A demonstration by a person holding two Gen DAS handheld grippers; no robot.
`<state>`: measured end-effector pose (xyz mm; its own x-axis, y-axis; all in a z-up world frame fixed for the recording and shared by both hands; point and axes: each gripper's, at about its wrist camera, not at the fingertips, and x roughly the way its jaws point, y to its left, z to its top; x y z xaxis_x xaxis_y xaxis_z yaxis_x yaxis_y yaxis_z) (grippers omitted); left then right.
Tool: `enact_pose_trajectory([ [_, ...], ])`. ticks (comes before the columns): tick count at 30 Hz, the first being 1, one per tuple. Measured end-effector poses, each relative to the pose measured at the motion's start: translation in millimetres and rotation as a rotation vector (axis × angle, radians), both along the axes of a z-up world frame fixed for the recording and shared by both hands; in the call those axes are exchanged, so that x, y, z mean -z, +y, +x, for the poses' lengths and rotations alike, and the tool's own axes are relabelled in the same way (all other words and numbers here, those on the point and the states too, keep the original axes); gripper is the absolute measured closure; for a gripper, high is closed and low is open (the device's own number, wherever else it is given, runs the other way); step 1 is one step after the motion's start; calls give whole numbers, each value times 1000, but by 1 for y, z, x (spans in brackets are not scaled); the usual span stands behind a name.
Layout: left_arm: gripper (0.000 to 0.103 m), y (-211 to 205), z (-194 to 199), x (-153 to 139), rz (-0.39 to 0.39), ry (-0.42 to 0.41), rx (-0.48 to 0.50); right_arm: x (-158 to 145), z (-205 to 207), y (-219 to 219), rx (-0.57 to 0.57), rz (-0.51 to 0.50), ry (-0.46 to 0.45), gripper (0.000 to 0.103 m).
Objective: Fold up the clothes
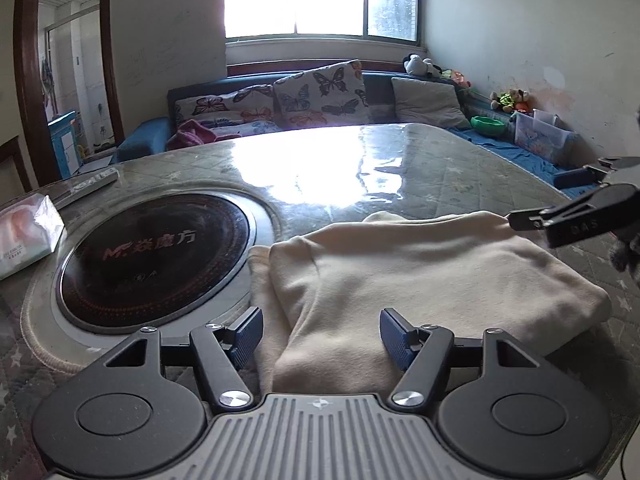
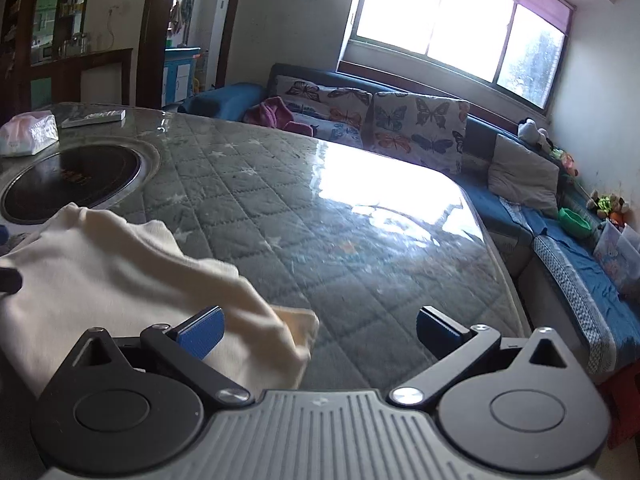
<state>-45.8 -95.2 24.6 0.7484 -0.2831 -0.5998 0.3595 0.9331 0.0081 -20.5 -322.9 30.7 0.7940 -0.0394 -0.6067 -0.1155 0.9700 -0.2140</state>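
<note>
Left gripper is hovering low with jaws standing wide, straddling the near edge of the cream garment without pinching it, likely so it can come down on that edge for the next fold.

Right gripper is also standing wide and holding nothing; its left pad is lying over the cloth's corner and the right one over bare desk. From the left wrist view its fingertip is sitting right at the garment's far right corner; contact can't be told.

The garment is lying already folded over itself near the front of the quilted desk, its left edge just beside the round black hotplate sunk in the top. That's probably why it's kept to the right.

A tissue pack and a remote are sitting well apart at far left, out of the folding zone.
</note>
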Motion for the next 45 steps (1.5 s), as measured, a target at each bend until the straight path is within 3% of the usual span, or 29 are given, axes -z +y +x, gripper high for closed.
enact_pose_trajectory([
  [10,35,11,7,7,-17,36,-21,18,44,14,-9,-52,69,0],
  [19,35,30,1,4,-49,35,-54,-11,-7,39,-149,-49,-6,2],
  [26,33,43,-6,8,-60,41,-69,-18,-42,82,-329,-2,22,12],
  [29,33,52,-9,6,-75,41,-72,-22,-53,109,-435,-1,46,24],
  [32,34,63,-10,2,-110,47,-90,-21,-60,134,-523,-27,57,27],
  [39,35,86,-8,-5,-174,62,-143,-11,-70,179,-660,-94,99,47],
  [45,35,102,-5,-7,-274,95,-157,-4,-72,208,-737,-179,81,51],
])
